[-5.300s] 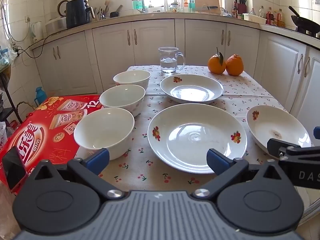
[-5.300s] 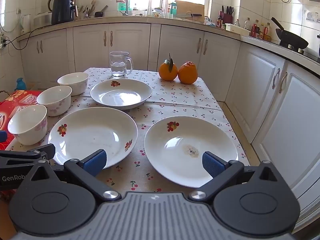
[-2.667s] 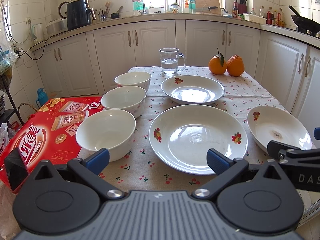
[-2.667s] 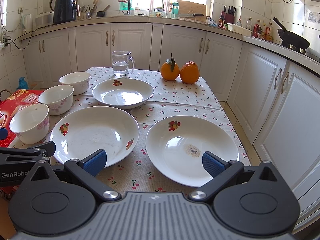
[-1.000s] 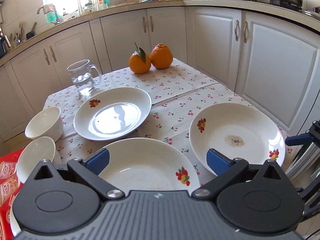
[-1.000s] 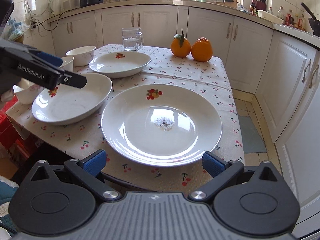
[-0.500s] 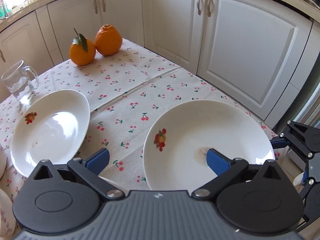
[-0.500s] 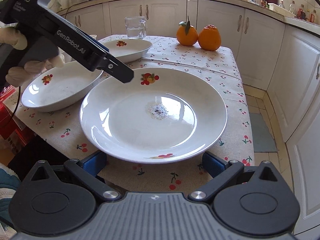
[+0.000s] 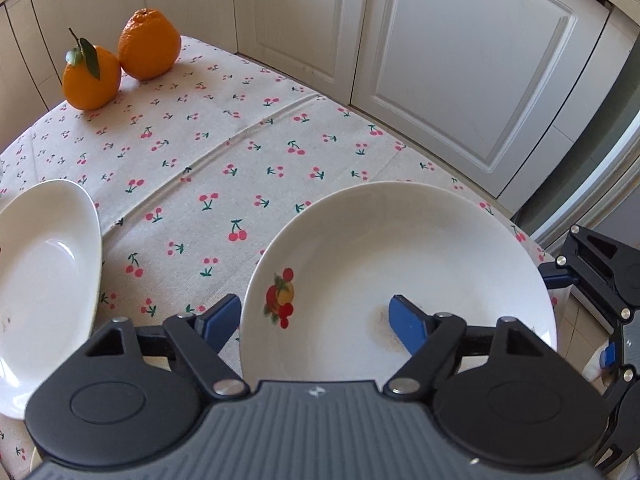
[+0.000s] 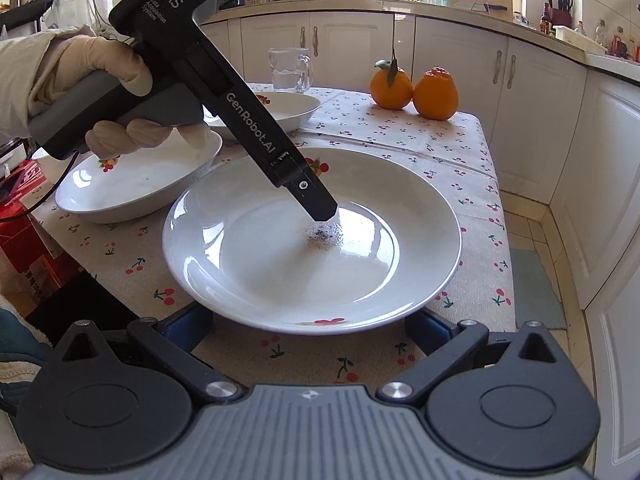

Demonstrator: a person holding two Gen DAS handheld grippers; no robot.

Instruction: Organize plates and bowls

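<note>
One big white plate (image 9: 400, 256) with a fruit print and a dirty smudge sits on our desk (image 9: 224, 152). Our left gripper (image 9: 316, 320) is closing across its near-left rim, not pinching yet; right gripper (image 10: 308, 326) spread wide at its edge.

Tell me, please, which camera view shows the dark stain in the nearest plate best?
The right wrist view: the stain lies unobstructed in the plate's centre. In the left wrist view it is a faint smudge, partly hidden behind the left gripper's finger.
</note>
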